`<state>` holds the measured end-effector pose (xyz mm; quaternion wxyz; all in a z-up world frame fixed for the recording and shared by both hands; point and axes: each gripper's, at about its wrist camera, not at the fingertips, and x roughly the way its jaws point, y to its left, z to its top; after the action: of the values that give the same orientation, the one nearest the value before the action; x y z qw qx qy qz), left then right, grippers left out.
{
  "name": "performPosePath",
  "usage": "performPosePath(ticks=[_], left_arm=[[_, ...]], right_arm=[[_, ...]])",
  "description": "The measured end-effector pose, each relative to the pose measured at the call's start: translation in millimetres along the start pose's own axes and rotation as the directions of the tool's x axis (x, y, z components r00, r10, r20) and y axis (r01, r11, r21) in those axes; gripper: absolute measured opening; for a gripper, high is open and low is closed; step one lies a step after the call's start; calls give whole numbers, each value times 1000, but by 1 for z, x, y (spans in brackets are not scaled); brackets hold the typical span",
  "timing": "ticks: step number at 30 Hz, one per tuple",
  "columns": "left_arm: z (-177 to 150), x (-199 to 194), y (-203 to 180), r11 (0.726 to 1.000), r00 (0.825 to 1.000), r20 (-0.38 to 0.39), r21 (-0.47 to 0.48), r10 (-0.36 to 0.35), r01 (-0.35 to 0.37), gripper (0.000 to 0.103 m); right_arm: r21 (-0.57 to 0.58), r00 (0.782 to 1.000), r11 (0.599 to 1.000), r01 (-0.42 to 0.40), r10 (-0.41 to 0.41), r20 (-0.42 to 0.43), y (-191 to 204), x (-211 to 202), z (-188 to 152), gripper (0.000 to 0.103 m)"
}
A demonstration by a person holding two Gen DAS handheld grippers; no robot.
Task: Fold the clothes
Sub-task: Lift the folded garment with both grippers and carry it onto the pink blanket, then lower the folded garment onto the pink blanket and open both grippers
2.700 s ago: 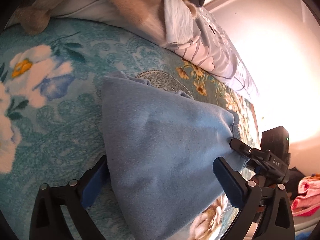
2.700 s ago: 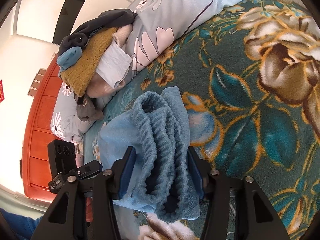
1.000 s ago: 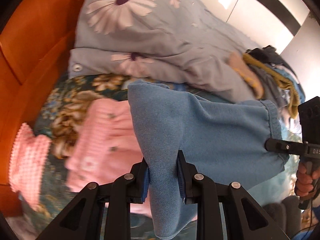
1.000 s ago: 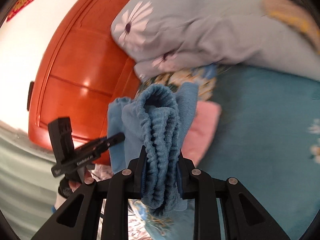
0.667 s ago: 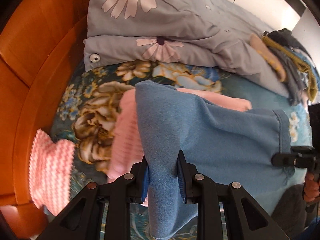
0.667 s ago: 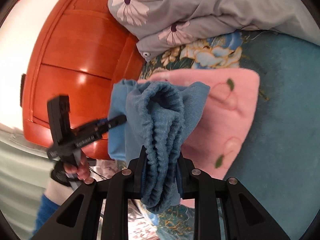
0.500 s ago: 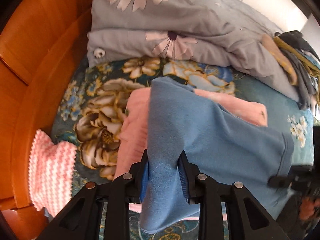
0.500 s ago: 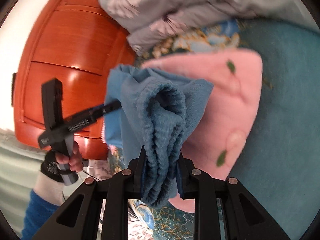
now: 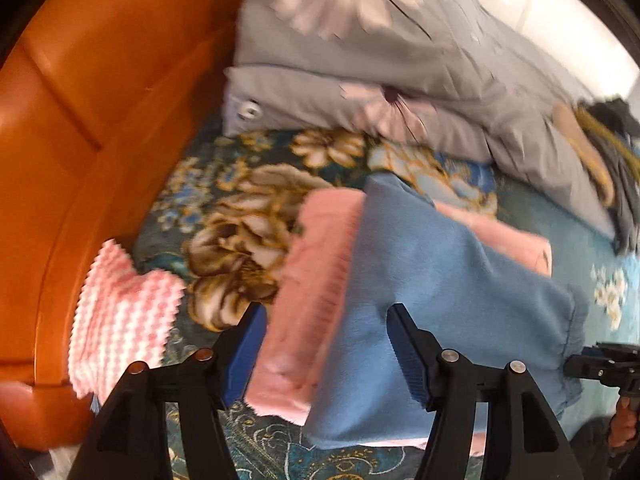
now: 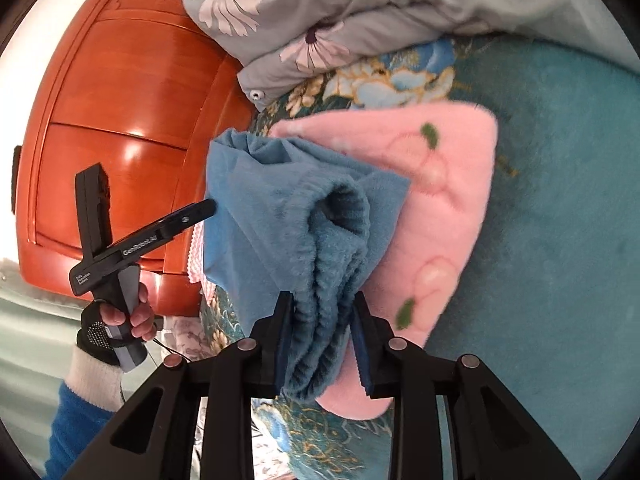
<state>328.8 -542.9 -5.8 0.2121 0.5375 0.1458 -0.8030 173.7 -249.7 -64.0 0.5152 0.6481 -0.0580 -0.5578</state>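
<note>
Left claw (image 9: 326,344) newly spread off the blue garment (image 9: 440,304), now down on the pink stack (image 9: 316,280).

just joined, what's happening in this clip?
A person with two handheld grippers is stacking folded clothes on a bed. The folded blue garment lies on top of a folded pink garment near the wooden headboard. The right gripper is shut on the blue garment's ribbed edge. The left gripper has its jaws open around the stack, holding nothing. A pink-and-white knit piece lies beside the headboard.
</note>
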Motion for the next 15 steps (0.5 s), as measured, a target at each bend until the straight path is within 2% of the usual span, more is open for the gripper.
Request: performPosePath(ticks=[2,4,7,8,11,15], left_arm=[[-2,-14,0,1000,999,45,-15,-5,5,66],[-4,-30,-11,999,995,92,14,-36,35,66],[-4,-36,-33,993,988,114,75,-103,95,66],[-3,-35,-41,989,986,113,93,-124,113,66],[2,-18,-58,987,990,77,117,-118,109,66],[6,10,-56,992,993,39,62,-113,111,66]], right_arm=[[-31,999,999,28,-27,38,1,-17,1,29],[-75,995,995,61,-55,77,6,-33,5,29],[-163,994,984,77,-62,92,27,-37,17,29],[-198,995,977,74,-58,87,36,-34,20,29],[-310,996,947,81,-66,57,59,-19,26,29],[-381,991,914,136,-128,47,62,-2,31,29]])
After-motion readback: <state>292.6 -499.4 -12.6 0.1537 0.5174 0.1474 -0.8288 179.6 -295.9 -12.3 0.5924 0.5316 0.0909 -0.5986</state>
